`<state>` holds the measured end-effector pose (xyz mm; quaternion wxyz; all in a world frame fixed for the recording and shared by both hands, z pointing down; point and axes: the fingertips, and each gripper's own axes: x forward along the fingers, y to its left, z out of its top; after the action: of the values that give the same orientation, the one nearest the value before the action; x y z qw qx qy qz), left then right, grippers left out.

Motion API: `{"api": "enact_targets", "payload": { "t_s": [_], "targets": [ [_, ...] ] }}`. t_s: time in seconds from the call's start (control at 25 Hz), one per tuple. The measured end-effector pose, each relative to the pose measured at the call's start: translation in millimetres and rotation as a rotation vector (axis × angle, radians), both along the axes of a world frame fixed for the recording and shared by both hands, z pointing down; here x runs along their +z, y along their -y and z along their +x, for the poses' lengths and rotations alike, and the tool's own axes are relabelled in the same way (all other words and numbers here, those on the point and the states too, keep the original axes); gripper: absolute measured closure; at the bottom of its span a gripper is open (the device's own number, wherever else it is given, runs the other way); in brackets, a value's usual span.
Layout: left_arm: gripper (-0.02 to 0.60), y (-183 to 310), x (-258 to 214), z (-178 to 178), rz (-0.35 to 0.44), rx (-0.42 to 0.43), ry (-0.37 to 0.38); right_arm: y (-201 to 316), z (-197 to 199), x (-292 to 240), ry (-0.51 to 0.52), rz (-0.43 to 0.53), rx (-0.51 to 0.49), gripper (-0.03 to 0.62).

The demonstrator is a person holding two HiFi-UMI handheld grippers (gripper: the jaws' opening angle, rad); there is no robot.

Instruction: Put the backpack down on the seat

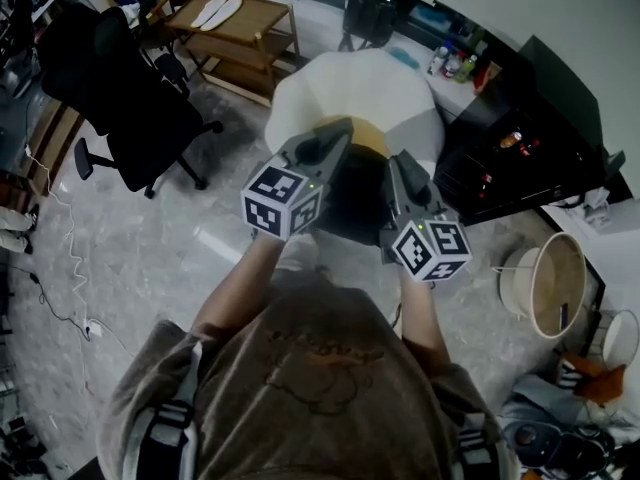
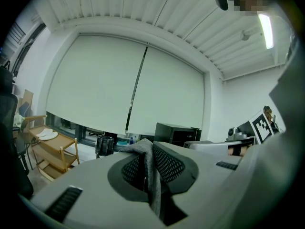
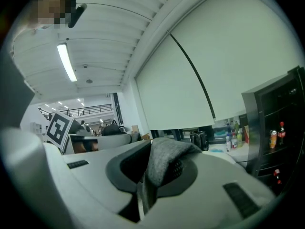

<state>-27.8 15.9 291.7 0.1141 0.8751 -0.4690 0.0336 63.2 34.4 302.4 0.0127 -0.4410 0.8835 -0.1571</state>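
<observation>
A dark backpack (image 1: 352, 206) hangs between my two grippers, in front of a white rounded seat (image 1: 350, 88); much of it is hidden under the grippers. My left gripper (image 1: 328, 138) is shut on a grey fabric strap (image 2: 151, 175) that runs up between its jaws. At the right, my right gripper (image 1: 402, 166) is shut on another grey strap (image 3: 162, 163). In the left gripper view the left gripper (image 2: 147, 170) points toward the window blinds. In the right gripper view the right gripper (image 3: 151, 176) points the same way, level and a little upward.
A black office chair (image 1: 130, 83) stands at the left and a wooden trolley (image 1: 235, 33) behind it. A black cabinet (image 1: 520, 143) with bottles is at the right, a round white basket (image 1: 552, 286) near it. Cables (image 1: 62, 258) trail on the floor at the left.
</observation>
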Motion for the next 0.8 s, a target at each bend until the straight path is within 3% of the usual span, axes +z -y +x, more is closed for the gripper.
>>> {"api": "enact_targets", "payload": {
  "t_s": [0.8],
  "targets": [
    [0.555,134,28,1,-0.061,0.114,-0.014,125,-3,28,0.035,-0.050,0.047,0.557]
  ]
}}
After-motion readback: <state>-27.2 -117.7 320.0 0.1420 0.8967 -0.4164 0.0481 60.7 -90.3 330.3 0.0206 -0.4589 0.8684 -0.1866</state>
